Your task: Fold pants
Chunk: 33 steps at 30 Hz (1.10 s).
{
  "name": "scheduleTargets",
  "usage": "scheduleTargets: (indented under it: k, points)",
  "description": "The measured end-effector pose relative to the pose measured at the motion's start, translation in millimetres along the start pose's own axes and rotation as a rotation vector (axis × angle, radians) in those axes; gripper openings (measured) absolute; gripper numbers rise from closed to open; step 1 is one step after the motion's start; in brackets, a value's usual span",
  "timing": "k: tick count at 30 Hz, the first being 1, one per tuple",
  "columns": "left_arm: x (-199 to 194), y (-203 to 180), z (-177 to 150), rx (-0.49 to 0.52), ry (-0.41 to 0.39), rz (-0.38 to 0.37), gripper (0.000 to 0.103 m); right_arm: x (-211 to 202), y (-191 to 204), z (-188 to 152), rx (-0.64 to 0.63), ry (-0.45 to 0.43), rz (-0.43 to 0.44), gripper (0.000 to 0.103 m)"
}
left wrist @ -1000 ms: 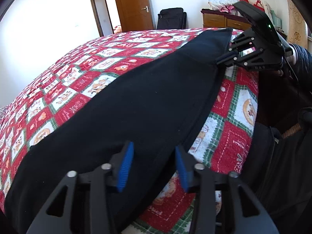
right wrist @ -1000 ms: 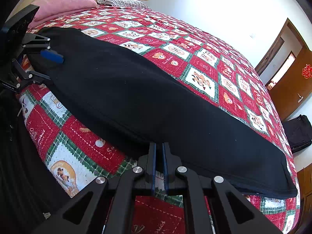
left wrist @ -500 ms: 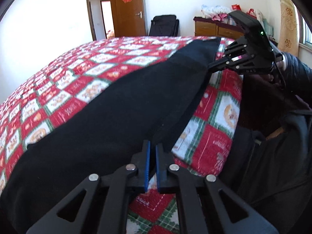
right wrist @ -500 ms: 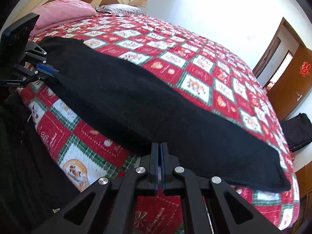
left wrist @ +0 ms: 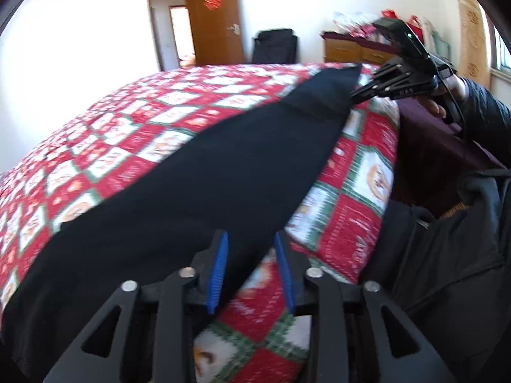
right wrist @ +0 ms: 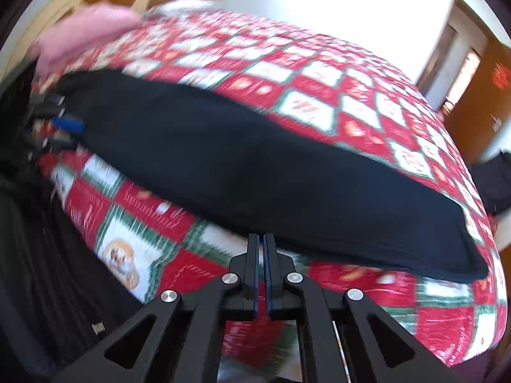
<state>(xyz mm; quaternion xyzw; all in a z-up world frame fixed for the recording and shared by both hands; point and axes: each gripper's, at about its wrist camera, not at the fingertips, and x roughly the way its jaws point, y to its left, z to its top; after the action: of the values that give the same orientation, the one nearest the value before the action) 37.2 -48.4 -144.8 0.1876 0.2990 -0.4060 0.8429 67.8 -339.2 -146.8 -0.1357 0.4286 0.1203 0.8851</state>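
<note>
Black pants [left wrist: 223, 172] across red patchwork quilt [left wrist: 134, 134], wooden door [left wrist: 217, 16] open

Quilted bed [left wrist: 134, 146] (black pants [left wrist: 207, 191] atop)

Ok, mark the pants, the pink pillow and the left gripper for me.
pants [left wrist: 198, 191], left wrist view, middle of the black cloth
pink pillow [right wrist: 86, 32], right wrist view, its top face
left gripper [left wrist: 250, 268], left wrist view, between its fingertips

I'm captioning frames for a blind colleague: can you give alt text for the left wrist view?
Black pants lie stretched across a red patchwork quilt, their near edge between the open blue pads of the left gripper. The right gripper meets their far end.
</note>
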Motion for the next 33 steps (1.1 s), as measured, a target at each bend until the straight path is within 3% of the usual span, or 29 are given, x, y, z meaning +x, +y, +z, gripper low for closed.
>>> scheduleTargets:
  k: [1, 3, 7, 10, 12, 17, 21, 24, 28, 29, 33]
  points:
    - [-3, 7, 1, -0.022, -0.015, 0.033, 0.058, -5, -12, 3, 0.041, -0.016, -0.033, 0.003]
    - [-8, 18, 0, -0.057, -0.042, 0.076, 0.065, -10, -32, 6, 0.107, -0.028, -0.089, 0.005]
    - [-10, 43, -7, -0.164, -0.057, 0.076, 0.065, -23, -79, 6, 0.289, -0.061, -0.125, 0.012]
    - [2, 46, -16, -0.184, -0.01, 0.079, 0.065, -14, -92, 1, 0.327, -0.022, -0.116, 0.02]
    - [11, 43, -26, -0.18, 0.037, 0.073, 0.065, 5, -90, -8, 0.326, 0.073, -0.123, 0.02]
    - [1, 33, -29, -0.154, 0.007, 0.089, 0.069, -2, -75, -8, 0.297, 0.11, -0.152, 0.021]
    - [-14, 44, -25, -0.183, -0.058, 0.139, 0.07, -11, -67, 3, 0.27, 0.047, -0.149, 0.021]
    - [-18, 59, -27, -0.224, -0.067, 0.185, 0.075, -6, -51, 13, 0.255, -0.003, -0.082, 0.021]
    - [-6, 67, -44, -0.271, 0.006, 0.162, 0.075, 28, -31, 13, 0.191, 0.1, -0.052, 0.023]
    - [-8, 63, -47, -0.251, -0.009, 0.173, 0.075, 36, -28, 8, 0.181, 0.13, -0.056, 0.023]
    - [-17, 59, -46, -0.231, -0.015, 0.17, 0.075, 27, -22, 13, 0.171, 0.112, -0.075, 0.023]
